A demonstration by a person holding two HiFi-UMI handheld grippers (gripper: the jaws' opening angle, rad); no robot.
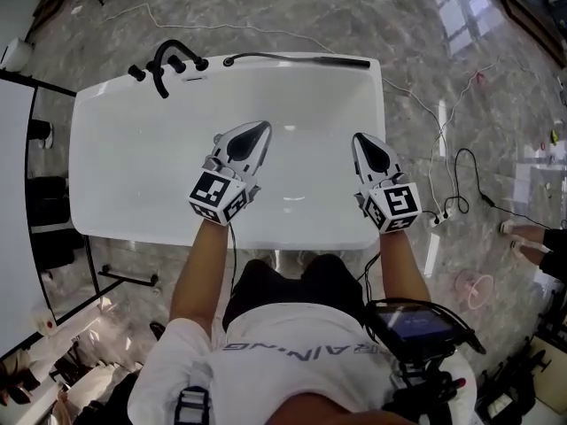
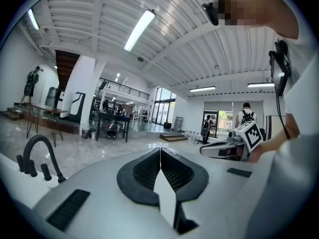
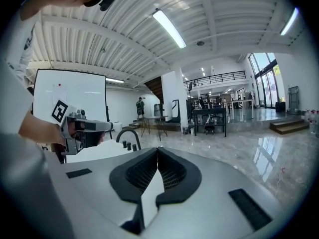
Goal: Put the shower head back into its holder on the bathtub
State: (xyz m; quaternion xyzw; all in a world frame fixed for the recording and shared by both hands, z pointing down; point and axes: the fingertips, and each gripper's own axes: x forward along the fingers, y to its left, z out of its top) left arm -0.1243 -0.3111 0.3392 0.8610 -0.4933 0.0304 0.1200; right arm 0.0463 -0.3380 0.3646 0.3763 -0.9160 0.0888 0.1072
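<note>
- Left claw (image 1: 263,127) and right claw (image 1: 359,139): both pressed together, empty, mid-frame over the bathtub (image 1: 106,149).
- Shower head (image 1: 337,61) lies along the top rim, ungrasped; the whole task looks undone.

Glossy grey marble floor (image 1: 292,16), ribbed white ceiling (image 3: 114,39), tube lights (image 3: 169,29), whiteboard (image 3: 75,91), tall windows (image 3: 264,78)
</note>
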